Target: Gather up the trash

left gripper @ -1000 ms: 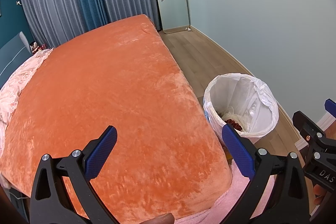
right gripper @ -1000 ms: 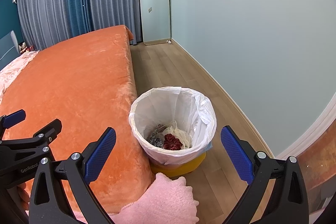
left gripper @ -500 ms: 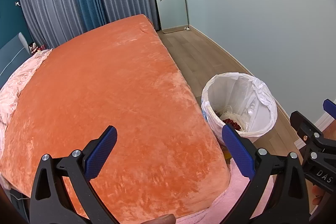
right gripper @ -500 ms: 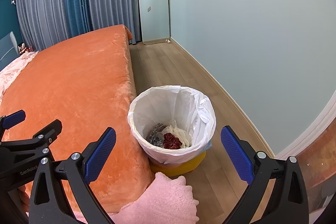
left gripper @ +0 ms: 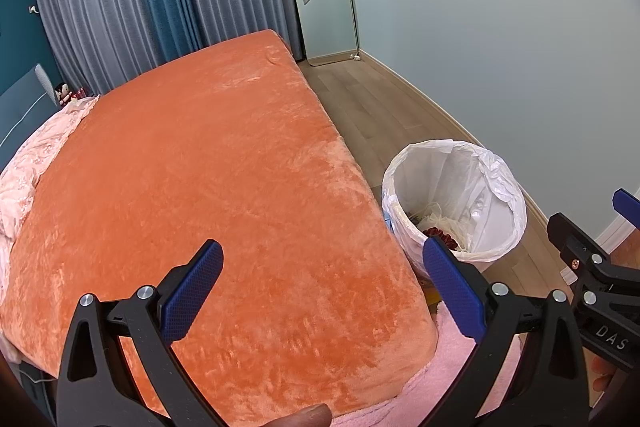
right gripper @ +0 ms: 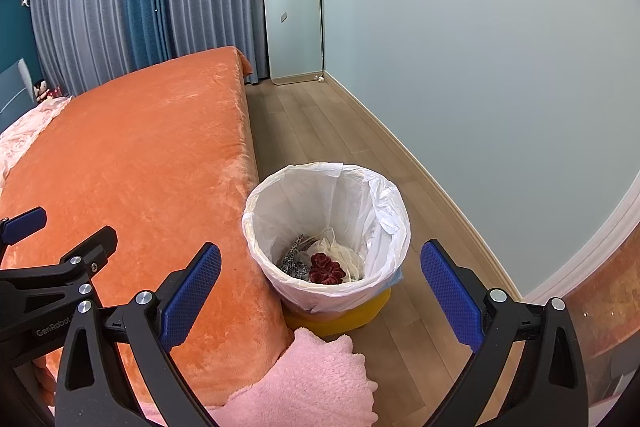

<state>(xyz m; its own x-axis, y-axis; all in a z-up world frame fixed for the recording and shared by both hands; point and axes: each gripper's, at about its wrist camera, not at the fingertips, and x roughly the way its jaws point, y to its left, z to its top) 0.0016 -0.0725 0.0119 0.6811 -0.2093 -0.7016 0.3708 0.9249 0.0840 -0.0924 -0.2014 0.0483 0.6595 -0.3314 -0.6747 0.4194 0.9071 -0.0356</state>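
A yellow trash bin with a white plastic liner (right gripper: 372, 211) stands on the floor against the bed's side; it also shows in the left wrist view (left gripper: 492, 187). Inside lie a dark red scrunchie (right gripper: 326, 269), a patterned scrap and crumpled white material. My right gripper (right gripper: 320, 283) is open and empty, held above the near side of the bin. My left gripper (left gripper: 324, 287) is open and empty, above the orange bedspread (left gripper: 200, 187) near the bed's corner. No loose trash shows on the bed.
A pink fuzzy cloth (right gripper: 312, 383) hangs off the bed's near corner beside the bin. A wooden floor strip (right gripper: 332, 131) runs between bed and pale wall. A mirror (right gripper: 294, 7) leans at the far end by curtains. Pink bedding (left gripper: 24, 171) lies at the bed's left.
Both grippers stay open and empty. The views have shifted only slightly; the bin sits a little more to the left in the left wrist view.
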